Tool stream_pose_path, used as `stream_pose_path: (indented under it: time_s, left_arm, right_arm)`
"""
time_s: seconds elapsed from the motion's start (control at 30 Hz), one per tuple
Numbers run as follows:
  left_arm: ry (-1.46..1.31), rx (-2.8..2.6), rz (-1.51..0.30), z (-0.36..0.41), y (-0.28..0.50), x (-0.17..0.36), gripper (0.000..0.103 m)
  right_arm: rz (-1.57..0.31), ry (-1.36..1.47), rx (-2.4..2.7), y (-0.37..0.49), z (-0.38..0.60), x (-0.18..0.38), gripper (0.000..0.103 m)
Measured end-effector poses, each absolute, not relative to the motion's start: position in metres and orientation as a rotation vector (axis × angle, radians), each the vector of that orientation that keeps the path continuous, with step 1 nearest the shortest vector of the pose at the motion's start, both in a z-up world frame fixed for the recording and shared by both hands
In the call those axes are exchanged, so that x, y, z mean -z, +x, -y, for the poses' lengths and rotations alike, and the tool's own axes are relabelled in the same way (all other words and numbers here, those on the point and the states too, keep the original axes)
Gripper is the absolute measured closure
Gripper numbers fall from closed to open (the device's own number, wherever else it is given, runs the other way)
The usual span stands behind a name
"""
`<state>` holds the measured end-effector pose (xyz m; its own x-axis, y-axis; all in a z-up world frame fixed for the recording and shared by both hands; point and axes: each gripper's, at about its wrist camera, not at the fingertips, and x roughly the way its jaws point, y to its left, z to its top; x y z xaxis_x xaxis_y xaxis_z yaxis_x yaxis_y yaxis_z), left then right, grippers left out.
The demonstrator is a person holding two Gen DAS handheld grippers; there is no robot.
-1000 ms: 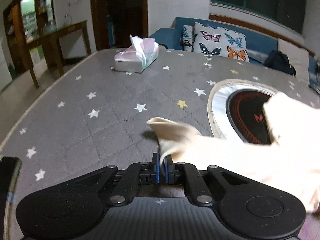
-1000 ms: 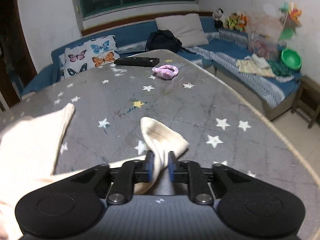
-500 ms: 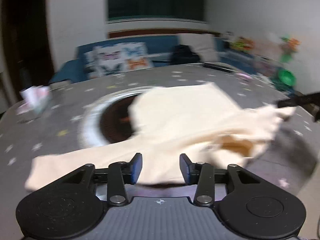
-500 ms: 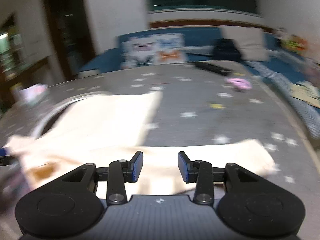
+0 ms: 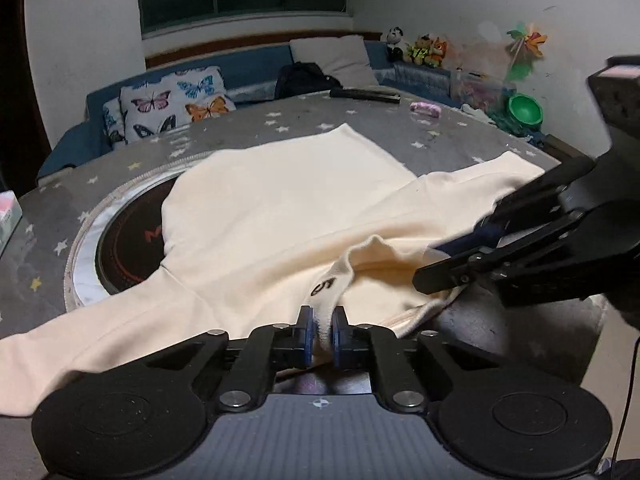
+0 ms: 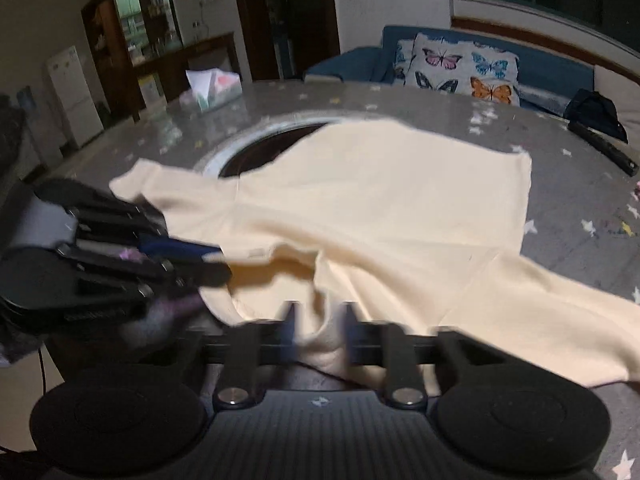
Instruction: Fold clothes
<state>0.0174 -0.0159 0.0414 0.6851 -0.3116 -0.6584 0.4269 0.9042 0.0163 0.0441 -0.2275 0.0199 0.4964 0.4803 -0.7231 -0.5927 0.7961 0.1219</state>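
Here the cream shirt [image 5: 288, 200] lies spread on the starry grey bench [image 5: 400, 128], its body reaching away from the tongs toward the far side and partly covering the round dark inset [image 5: 128, 244] at the bench's middle. One sleeve [image 5: 80, 344] runs out to the left along the near edge, the other sleeve [image 6: 540, 320] to the right, so the long axis from cuff to cuff lies crosswise in front of both tools. The collar end is nearest. The left tongs [image 5: 320, 330] are pinched nearly closed on a raised ridge of the neckline, just by a small dark mark on the cloth. The right tongs [image 6: 318, 330] sit beside them at the same neck opening; cloth lies between the fingers, but that view is blurred, and I cannot tell whether they have closed on it. Both tools stand about equally near the collar, with the hem [image 6: 528, 196] farthest off. Whatever fold comes, I judge it turns on that: the shirt lies straight ahead, collar close, hem well apart. A tissue box [image 6: 212, 88] stands at the far left.
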Motion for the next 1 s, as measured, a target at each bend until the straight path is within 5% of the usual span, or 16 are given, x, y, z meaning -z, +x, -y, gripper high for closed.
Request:
stream_pose_path:
  time_s: [0.33,0.5,0.7,1.0]
  left_arm:
    - [0.245,0.540,-0.751,0.011,-0.019,-0.036,0.094]
    - [0.234,0.566,-0.741,0.002,-0.021,-0.044,0.090]
    - [0.184,0.499,-0.663,-0.006,0.003,-0.063,0.090]
    - [0.192,0.501,-0.782,0.021,0.055,-0.029,0.090]
  right_arm:
    - [-0.903,-0.277,-0.810,-0.015,0.235,-0.029,0.101]
    - [-0.938,-0.263,-0.885,-0.019,0.235,-0.031,0.084]
    - [-0.817,-0.196,-0.763,0.015,0.255,-0.060,0.082]
    - [-0.886,-0.135,-0.562,0.086,0.278,-0.022,0.073]
